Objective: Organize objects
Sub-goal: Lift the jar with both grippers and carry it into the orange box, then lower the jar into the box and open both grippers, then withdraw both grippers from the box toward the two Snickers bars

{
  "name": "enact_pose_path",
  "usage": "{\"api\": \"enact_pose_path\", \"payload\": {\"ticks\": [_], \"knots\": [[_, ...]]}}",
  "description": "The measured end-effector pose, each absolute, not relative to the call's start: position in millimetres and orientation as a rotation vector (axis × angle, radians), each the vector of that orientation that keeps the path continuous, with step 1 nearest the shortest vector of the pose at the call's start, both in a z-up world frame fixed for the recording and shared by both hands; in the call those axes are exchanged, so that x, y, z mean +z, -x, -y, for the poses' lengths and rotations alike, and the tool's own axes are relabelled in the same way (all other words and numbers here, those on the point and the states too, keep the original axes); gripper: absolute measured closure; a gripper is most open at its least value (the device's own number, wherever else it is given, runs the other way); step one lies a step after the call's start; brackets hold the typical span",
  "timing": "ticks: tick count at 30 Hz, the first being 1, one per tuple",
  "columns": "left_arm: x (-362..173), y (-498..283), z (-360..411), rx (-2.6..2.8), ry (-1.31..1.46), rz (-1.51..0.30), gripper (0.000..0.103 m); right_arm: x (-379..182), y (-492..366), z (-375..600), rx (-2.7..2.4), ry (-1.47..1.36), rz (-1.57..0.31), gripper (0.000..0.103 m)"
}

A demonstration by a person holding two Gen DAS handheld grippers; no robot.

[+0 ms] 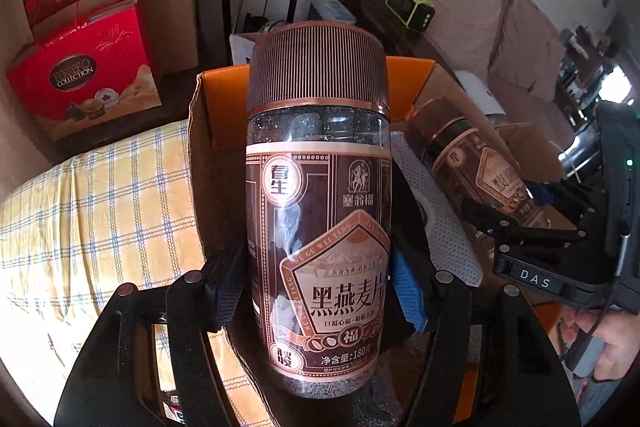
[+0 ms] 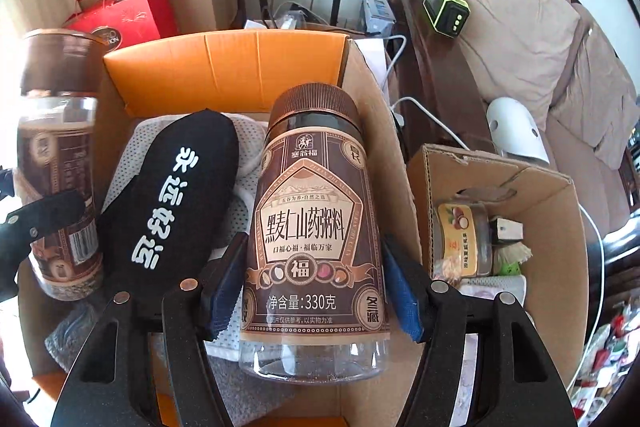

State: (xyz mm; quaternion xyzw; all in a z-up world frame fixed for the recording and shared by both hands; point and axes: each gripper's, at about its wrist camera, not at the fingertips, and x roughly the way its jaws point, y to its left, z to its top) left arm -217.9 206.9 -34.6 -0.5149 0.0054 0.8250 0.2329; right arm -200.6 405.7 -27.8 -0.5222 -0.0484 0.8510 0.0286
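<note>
My left gripper (image 1: pixel 316 291) is shut on a brown-labelled jar of black oat flakes (image 1: pixel 318 211) with a ribbed bronze lid, held upright in front of an orange-lined cardboard box (image 1: pixel 224 99). My right gripper (image 2: pixel 312 291) is shut on a similar, nearly empty jar of porridge mix (image 2: pixel 312 227), held over the same box (image 2: pixel 224 67). The right gripper and its jar (image 1: pixel 476 163) show at the right of the left wrist view. The left-hand jar (image 2: pixel 60 163) shows at the left of the right wrist view. A black insole (image 2: pixel 172 199) lies in the box on white mesh cloth.
A smaller open cardboard box (image 2: pixel 552 211) with a small jar and packets stands to the right. Red gift boxes (image 1: pixel 84 67) and a large carton are stacked at the back left. A checked cloth (image 1: pixel 96 211) covers the surface to the left. A sofa (image 2: pixel 520 39) stands on the right.
</note>
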Motion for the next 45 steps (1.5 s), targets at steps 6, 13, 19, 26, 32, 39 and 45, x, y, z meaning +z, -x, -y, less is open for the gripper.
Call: {"api": "enact_pose_path", "payload": {"ticks": [6, 13, 19, 26, 32, 39, 45], "knots": [[-39.1, 220.5, -216.0, 2.325, 1.408, -0.053, 0.041, -35.3, 207.1, -404.8, 2.611, 1.614, 0.157, 0.037], [-20.8, 217.2, -206.0, 2.336, 1.334, 0.005, 0.030, -15.4, 196.8, -402.7, 2.675, 1.516, 0.143, 0.031], [3.7, 203.4, -193.2, 2.350, 1.277, 0.010, 0.023, 8.8, 185.3, -398.1, 2.739, 1.462, 0.074, 0.030], [20.4, 179.4, -170.1, 2.373, 1.240, 0.003, 0.017, 30.0, 167.7, -377.8, 2.816, 1.417, 0.030, 0.025], [22.5, 162.1, -140.0, 2.399, 1.248, 0.039, 0.006, 38.9, 153.0, -351.9, 2.876, 1.416, 0.006, 0.022], [21.9, 144.4, -102.0, 2.431, 1.269, 0.069, 0.005, 39.9, 137.7, -316.4, 2.928, 1.432, 0.002, 0.022], [21.4, 123.1, -68.0, 2.464, 1.267, 0.080, 0.000, 39.6, 122.8, -289.2, 2.979, 1.441, -0.002, 0.021]]}}
